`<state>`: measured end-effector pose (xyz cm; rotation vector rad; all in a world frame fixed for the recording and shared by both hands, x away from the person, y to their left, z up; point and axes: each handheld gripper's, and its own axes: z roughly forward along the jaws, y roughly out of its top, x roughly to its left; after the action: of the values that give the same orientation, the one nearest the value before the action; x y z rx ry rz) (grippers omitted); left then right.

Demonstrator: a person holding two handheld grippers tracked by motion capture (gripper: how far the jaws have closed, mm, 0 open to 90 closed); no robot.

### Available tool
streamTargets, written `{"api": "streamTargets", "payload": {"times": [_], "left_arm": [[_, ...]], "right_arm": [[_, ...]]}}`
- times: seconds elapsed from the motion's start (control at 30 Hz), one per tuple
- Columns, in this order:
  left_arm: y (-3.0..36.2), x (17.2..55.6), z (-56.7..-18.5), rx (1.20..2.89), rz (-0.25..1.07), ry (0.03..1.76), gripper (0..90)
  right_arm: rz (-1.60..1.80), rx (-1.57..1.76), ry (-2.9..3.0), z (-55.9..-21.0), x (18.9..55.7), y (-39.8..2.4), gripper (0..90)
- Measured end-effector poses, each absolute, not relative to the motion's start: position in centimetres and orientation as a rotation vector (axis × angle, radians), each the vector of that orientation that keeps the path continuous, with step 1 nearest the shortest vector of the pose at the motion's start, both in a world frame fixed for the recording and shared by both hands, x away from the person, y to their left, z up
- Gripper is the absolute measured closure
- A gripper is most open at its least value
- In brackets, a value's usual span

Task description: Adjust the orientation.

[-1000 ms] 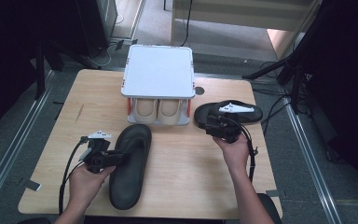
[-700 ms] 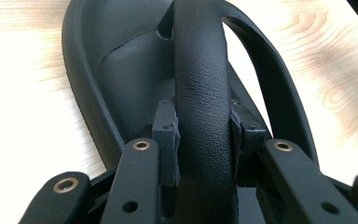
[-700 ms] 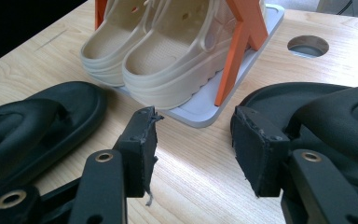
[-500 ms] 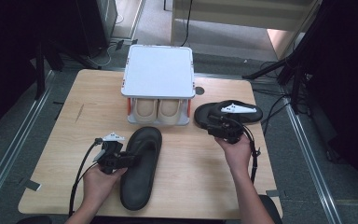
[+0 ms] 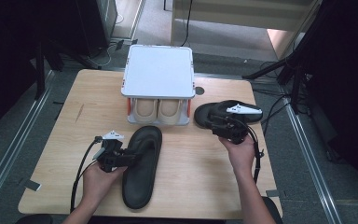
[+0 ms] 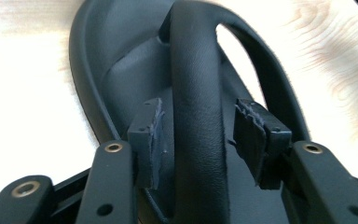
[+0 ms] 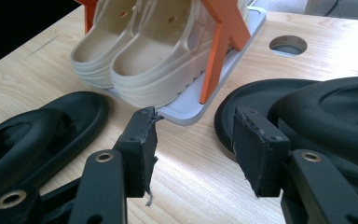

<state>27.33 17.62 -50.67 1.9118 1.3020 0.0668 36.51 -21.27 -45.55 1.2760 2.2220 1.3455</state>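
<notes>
A black flip-flop (image 5: 142, 168) lies on the wooden table (image 5: 74, 135) in front of the shoe rack. My left gripper (image 5: 131, 156) reaches in from its left. In the left gripper view the flip-flop's strap (image 6: 198, 70) runs between the jaws of my left gripper (image 6: 199, 114); they have just been opening, and the pads stand a little off the strap. A second black flip-flop (image 5: 221, 112) lies at the right. My right gripper (image 5: 218, 123) hovers at its near edge, open with nothing between its jaws (image 7: 198, 123); that flip-flop (image 7: 307, 107) lies to their right.
A small shoe rack with a white top (image 5: 158, 74) and orange legs (image 7: 219, 42) stands at the back middle. A pair of beige clogs (image 7: 140, 56) sits on its grey base (image 7: 191, 109). A round hole (image 5: 199, 90) is cut in the table beside it.
My left gripper slid the near flip-flop a little to the right, then its jaws spread off the strap. The right gripper and the far flip-flop stayed put.
</notes>
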Motion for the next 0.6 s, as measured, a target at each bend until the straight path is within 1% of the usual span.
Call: {"api": "streamTargets", "payload": {"times": [0.13, 0.27, 0.33, 0.4, 0.6], "left_arm": [[18.4, 27.4, -49.7, 1.922, 0.094, 1.285, 49.7], [19.6, 27.7, -49.2, 1.890, 0.037, 1.272, 46.1], [20.2, 27.8, -48.9, 1.880, 0.061, 1.274, 45.8], [20.8, 27.9, -48.6, 1.869, 0.051, 1.275, 45.6], [22.4, 28.4, -48.3, 1.874, 0.075, 1.296, 44.5]], "right_arm": [[1.342, 1.284, 2.206, -45.5, 36.5, -21.7, 51.1], [1.336, 1.289, 2.196, -45.5, 36.5, -22.1, 51.2], [1.334, 1.304, 2.190, -45.5, 36.5, -22.4, 51.5], [1.335, 1.303, 2.183, -45.5, 36.6, -22.8, 51.6], [1.333, 1.335, 2.140, -45.4, 37.0, -24.6, 57.2]]}}
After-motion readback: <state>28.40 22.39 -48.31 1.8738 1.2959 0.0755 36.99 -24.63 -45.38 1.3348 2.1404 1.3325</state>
